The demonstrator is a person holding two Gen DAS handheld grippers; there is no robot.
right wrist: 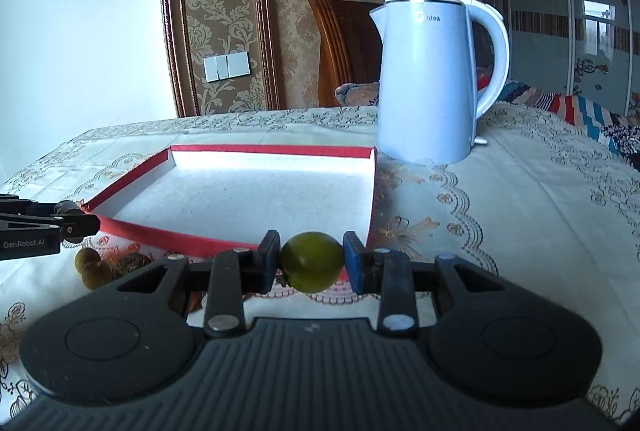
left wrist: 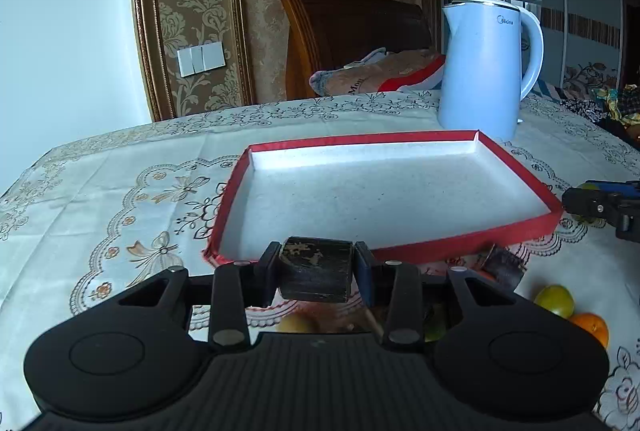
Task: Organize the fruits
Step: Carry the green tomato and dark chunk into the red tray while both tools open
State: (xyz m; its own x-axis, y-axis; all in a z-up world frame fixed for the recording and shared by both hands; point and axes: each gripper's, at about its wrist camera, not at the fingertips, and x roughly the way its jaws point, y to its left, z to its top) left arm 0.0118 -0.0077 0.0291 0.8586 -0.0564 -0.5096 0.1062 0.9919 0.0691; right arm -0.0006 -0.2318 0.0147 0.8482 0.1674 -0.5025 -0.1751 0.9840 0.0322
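Your left gripper [left wrist: 316, 269] clamped a dark, worn rectangular block [left wrist: 316, 267]; your right gripper [right wrist: 311, 262] pinched a round green fruit [right wrist: 311, 261] — both just before the red-rimmed white cardboard tray [left wrist: 440, 245].

"Midea" on kettle [left wrist: 486, 67], "GenRobot.AI" on left tool [right wrist: 80, 225], "Mosi"? on pillow [left wrist: 372, 77]

home bedrm, headboard [left wrist: 352, 31], kettle [left wrist: 486, 67], tablecloth [left wrist: 120, 199]
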